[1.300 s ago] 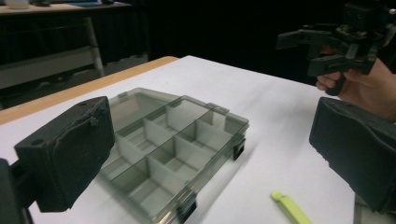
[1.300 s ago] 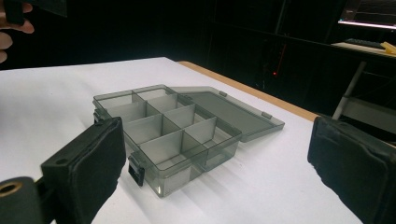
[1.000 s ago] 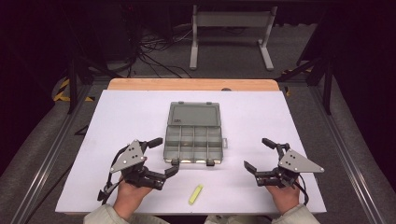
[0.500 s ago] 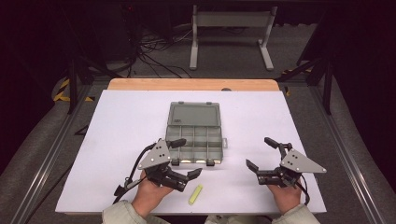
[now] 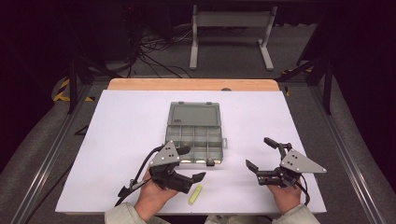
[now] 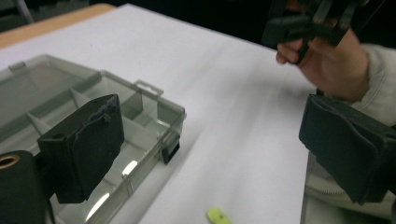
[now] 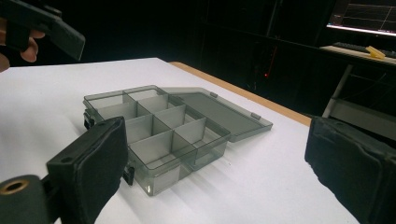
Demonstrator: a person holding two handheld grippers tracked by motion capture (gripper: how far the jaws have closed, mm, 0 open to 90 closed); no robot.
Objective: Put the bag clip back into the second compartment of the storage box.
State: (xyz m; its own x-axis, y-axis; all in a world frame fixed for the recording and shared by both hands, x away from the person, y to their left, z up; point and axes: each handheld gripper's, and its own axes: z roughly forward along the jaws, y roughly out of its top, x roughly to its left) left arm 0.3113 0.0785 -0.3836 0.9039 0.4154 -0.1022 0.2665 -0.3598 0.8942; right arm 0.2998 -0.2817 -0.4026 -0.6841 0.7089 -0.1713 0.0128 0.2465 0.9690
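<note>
1. The left gripper [image 5: 189,164] has moved toward 3 o'clock, and it is now just beside the yellow piece [image 5: 195,195].
2. The right gripper [image 5: 261,154] has shifted slightly toward 12 o'clock.

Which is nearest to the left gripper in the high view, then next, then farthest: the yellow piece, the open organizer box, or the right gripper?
From the left gripper:
1. Yellow piece, just in front of the person, below its jaws.
2. Organizer box, beyond it at table centre; close to call with the first.
3. Right gripper, far across on the right.
</note>
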